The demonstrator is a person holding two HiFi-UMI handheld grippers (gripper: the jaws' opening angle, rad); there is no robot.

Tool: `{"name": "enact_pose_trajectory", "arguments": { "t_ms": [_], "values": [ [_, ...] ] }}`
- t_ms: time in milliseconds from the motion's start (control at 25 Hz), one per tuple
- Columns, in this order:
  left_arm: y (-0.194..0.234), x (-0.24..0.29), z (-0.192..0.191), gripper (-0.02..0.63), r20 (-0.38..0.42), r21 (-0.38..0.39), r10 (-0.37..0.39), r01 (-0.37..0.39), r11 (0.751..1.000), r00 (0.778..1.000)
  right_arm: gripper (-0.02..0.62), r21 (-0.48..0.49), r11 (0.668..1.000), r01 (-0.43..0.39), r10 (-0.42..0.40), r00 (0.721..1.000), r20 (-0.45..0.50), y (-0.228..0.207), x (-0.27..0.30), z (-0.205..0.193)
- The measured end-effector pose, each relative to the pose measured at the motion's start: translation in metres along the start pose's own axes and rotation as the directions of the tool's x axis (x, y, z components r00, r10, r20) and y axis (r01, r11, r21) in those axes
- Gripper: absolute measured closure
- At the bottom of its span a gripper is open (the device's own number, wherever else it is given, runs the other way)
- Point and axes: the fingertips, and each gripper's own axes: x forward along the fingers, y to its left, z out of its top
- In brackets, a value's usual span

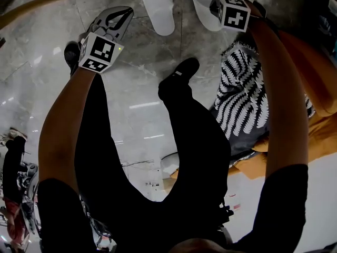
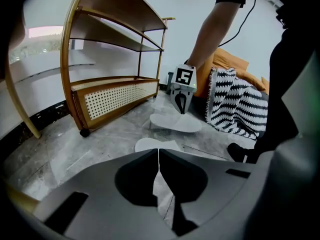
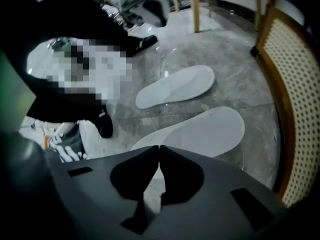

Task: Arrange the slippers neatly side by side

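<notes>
Two flat white slippers lie on the grey marble floor. In the head view one slipper (image 1: 158, 7) lies left of the other (image 1: 202, 4). My right gripper (image 1: 217, 5) (image 2: 181, 109) points down onto the right slipper (image 2: 175, 123) (image 3: 200, 131), and its jaws (image 3: 159, 149) are shut on that slipper's near edge. The other slipper (image 3: 175, 86) (image 2: 155, 145) lies apart from it at an angle. My left gripper (image 1: 128, 12) (image 2: 158, 153) hovers shut and empty over the floor, left of both slippers.
A wooden shelf rack with a cane panel (image 2: 112, 94) (image 3: 295, 84) stands just past the slippers. A black-and-white patterned throw (image 1: 245, 96) (image 2: 235, 104) and orange cushions (image 1: 316, 78) lie to the right. The person's black shoe (image 1: 181, 70) stands near the slippers.
</notes>
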Motion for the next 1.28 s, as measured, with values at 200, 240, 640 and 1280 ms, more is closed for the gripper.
{"name": "enact_pose_trajectory", "arguments": {
  "t_ms": [200,240,640,1280],
  "values": [
    [-0.006,-0.023,0.014,0.586,-0.025,-0.006,-0.029,0.029,1.0,0.999,0.558,0.417,0.909,0.006,-0.125,0.958,0.258,0.001,-0.048,0.018],
    [-0.007,-0.027,0.018,0.586,-0.029,-0.012,-0.032,0.031,0.999,0.999,0.558,0.505,0.863,-0.023,-0.159,0.936,0.315,0.0,-0.058,0.021],
    [-0.003,-0.048,0.064,0.586,-0.019,-0.001,-0.072,0.072,0.997,0.997,0.56,0.739,0.065,-0.671,-0.677,0.514,0.527,-0.021,-0.126,0.03],
    [0.003,-0.046,0.005,0.586,-0.019,-0.075,-0.097,0.095,0.993,0.995,0.56,-0.102,-0.291,-0.951,-0.937,0.305,-0.17,-0.021,-0.035,-0.004]
  ]
}}
